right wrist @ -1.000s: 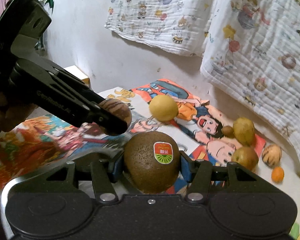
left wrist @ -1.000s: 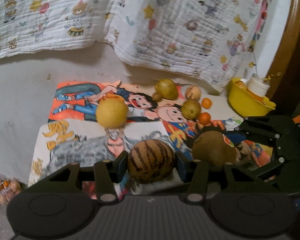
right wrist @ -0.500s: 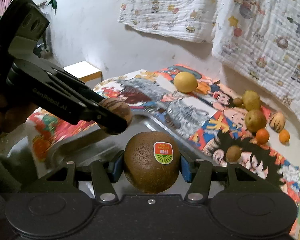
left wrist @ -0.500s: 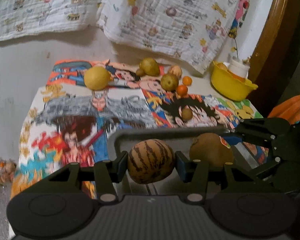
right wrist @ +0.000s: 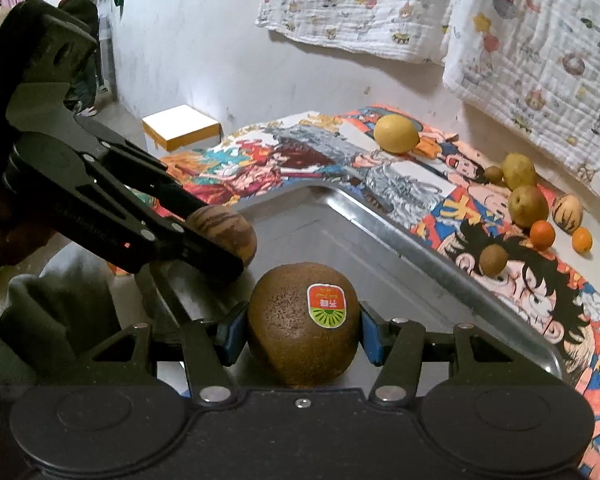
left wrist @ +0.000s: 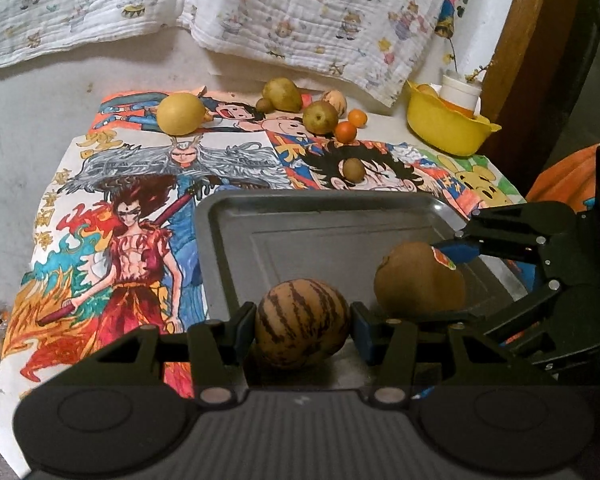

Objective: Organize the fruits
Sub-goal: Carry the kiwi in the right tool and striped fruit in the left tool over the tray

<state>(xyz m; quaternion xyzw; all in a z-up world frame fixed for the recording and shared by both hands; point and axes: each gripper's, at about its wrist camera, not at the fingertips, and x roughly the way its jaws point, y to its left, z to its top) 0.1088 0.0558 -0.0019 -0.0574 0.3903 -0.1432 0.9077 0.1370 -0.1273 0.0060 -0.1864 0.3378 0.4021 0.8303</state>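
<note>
My left gripper (left wrist: 302,326) is shut on a brown striped melon (left wrist: 301,334), held just over the near end of a grey metal tray (left wrist: 300,216). My right gripper (right wrist: 300,336) is shut on a brown kiwi (right wrist: 302,328) with a red and green sticker, also over the tray (right wrist: 400,240). In the left wrist view the kiwi (left wrist: 418,280) and right gripper sit to the right of the melon. In the right wrist view the melon (right wrist: 224,230) and left gripper sit to the left.
Loose fruit lies on the cartoon cloth beyond the tray: a yellow pear (left wrist: 180,114), a small kiwi (left wrist: 354,169), green pears (left wrist: 320,117), oranges (left wrist: 346,132) and a striped melon (right wrist: 567,212). A yellow bowl (left wrist: 446,130) stands at the far right. Wall and hanging blankets behind.
Both grippers have drawn back toward the table's near side and lowered with their fruits; the tray now fills the space under them and the loose fruit lies farther away.
</note>
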